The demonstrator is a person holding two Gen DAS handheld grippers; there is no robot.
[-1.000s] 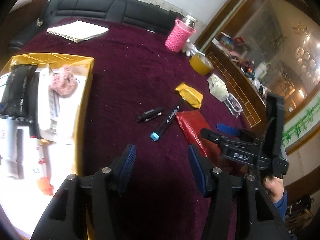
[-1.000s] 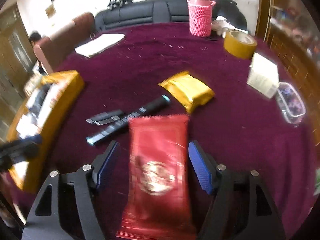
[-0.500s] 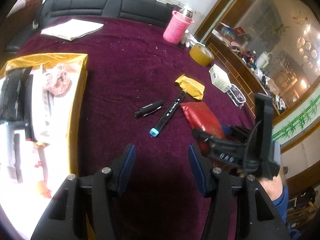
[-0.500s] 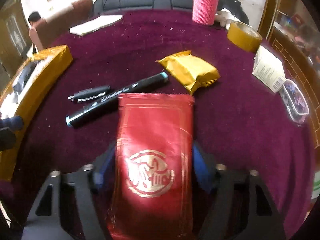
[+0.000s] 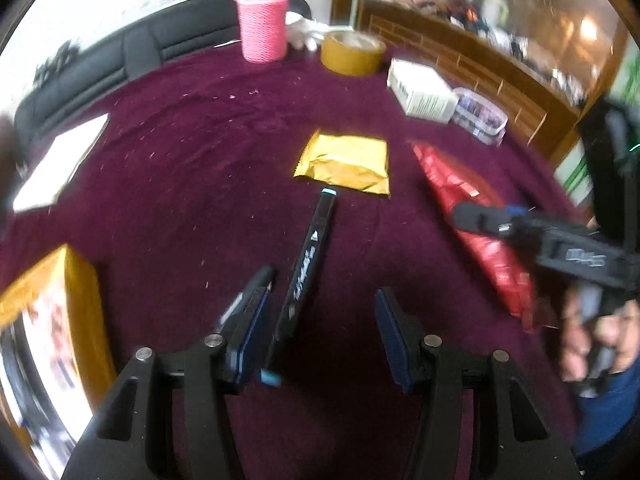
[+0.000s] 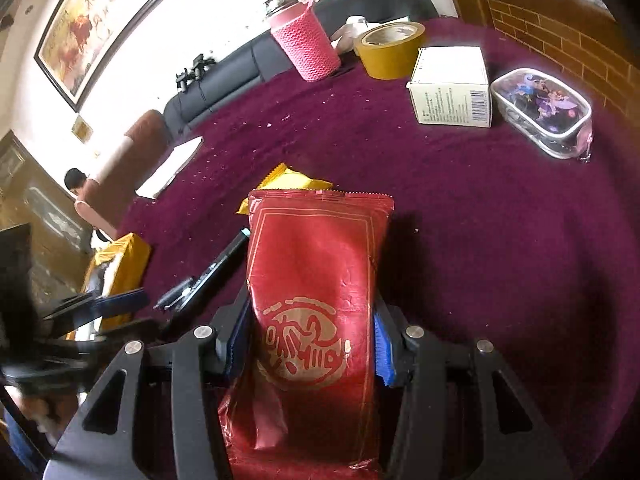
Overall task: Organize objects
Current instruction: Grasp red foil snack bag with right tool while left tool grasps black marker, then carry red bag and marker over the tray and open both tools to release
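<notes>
We are seeing a glossy, crinkled foil finish on the red packet [image 6: 316, 312] and the yellow packet [image 5: 346, 162], a smooth black plastic marker [image 5: 306, 276], a napped maroon cloth [image 6: 460, 208] flecked with lint, a pink knitted sleeve [image 6: 306, 46], shiny tape roll [image 6: 390, 50] and matt cardboard box [image 6: 452, 88]

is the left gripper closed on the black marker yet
No, the left gripper is open, with the black marker lying between its fingers close to the left one, and a clear gap to the right finger.
</notes>
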